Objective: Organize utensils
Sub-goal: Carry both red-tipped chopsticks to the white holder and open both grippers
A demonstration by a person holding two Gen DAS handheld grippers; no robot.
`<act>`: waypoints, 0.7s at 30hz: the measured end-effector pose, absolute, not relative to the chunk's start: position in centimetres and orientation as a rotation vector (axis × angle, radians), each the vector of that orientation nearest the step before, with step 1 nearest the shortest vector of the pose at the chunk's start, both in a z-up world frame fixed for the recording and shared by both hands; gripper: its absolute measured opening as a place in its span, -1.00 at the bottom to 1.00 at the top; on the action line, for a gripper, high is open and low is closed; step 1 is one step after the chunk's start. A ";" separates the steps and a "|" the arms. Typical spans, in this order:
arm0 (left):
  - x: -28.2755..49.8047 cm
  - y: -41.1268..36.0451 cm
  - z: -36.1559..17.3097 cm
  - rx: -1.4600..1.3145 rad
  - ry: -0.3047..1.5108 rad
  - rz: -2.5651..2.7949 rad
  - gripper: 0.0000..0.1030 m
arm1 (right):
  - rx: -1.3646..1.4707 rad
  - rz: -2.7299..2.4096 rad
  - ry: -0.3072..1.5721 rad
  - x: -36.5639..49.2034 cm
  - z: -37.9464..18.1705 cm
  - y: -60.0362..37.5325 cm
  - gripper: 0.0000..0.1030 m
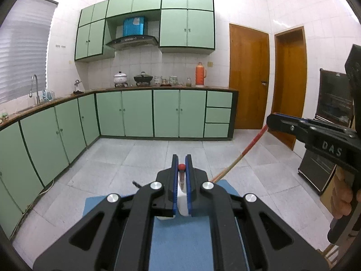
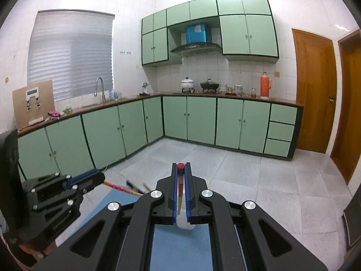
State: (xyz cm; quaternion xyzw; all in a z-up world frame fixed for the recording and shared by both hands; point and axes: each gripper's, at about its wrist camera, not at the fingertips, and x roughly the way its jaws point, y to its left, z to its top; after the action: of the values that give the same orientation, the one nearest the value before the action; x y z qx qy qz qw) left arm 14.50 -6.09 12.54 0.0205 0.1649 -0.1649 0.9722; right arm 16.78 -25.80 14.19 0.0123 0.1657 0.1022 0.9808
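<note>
both claws (image 1: 181, 158) (image 2: 181, 166) clamped — one chopstick (image 1: 181, 174) (image 2: 180, 180) each

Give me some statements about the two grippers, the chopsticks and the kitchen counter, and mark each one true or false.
1. The left gripper is shut on a chopstick. True.
2. The right gripper is open and holds nothing. False: it is shut on a second chopstick with a red end.
3. An orange thermos stands on the counter. True.
4. The lower cabinets are brown. False: they are light green.
5. A blue mat lies below the grippers. True.
</note>
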 end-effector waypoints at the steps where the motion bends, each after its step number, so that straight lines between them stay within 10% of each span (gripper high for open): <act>1: 15.0 -6.1 12.9 0.042 0.331 -0.331 -0.90 | 0.026 0.204 0.331 17.4 14.4 -25.9 -0.89; 21: 25.4 -5.0 10.1 0.080 0.500 -0.297 -0.90 | 0.033 0.148 0.451 27.9 8.9 -24.7 -0.89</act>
State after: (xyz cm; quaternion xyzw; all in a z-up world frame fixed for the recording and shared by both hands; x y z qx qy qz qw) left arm 25.41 -5.02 10.07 0.0396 0.2467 -0.1462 0.9572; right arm 27.94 -24.69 8.95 0.0162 0.2231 0.0731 0.9719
